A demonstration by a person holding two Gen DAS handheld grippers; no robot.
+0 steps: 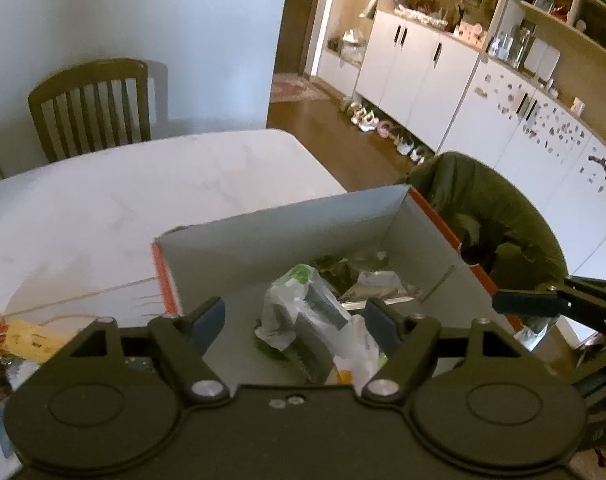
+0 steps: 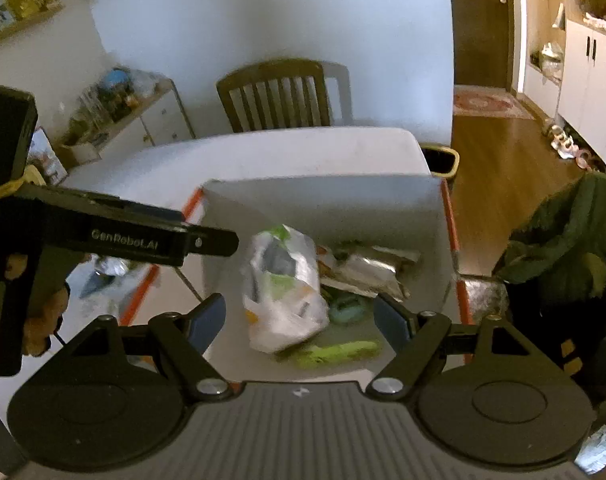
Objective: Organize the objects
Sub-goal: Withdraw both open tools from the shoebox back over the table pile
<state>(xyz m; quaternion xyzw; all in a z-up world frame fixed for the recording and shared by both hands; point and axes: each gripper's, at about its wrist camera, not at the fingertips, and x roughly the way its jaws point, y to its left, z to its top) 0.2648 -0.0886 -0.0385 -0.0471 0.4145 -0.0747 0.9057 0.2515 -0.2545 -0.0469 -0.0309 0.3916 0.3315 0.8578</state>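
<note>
Both grippers hang above an open cardboard box (image 1: 303,216), each tilted steeply down toward its inside. The left gripper (image 1: 295,318) has its jaws spread wide with nothing between the pads; below the gap lies a white plastic bag (image 1: 299,312) on the box floor, clear of both fingers. The right gripper (image 2: 299,316) is likewise spread apart and empty, over the same bag (image 2: 283,288).

In the right wrist view the left gripper's body reaches in from the left edge, its dark finger (image 2: 211,242) just at the near-left corner of the box. In the left wrist view one finger of the right gripper (image 1: 527,302) pokes in from the right, over the box's right wall.

The box, white inside with orange edges, sits on a pale table (image 1: 123,200). Besides the bag it holds silvery wrappers (image 2: 375,268) toward the far right, a teal item (image 2: 347,308) and a yellow-green piece (image 2: 339,352) near the front wall; what these are I cannot tell.

On the table left of the box lie a yellow tag on a string (image 1: 27,338) and some crumpled foil (image 2: 111,268). A wooden chair (image 1: 91,108) stands at the table's far side. A dark green jacket (image 1: 487,216) is draped just beside the box on the right. White cabinets (image 1: 423,68) line the room beyond.
</note>
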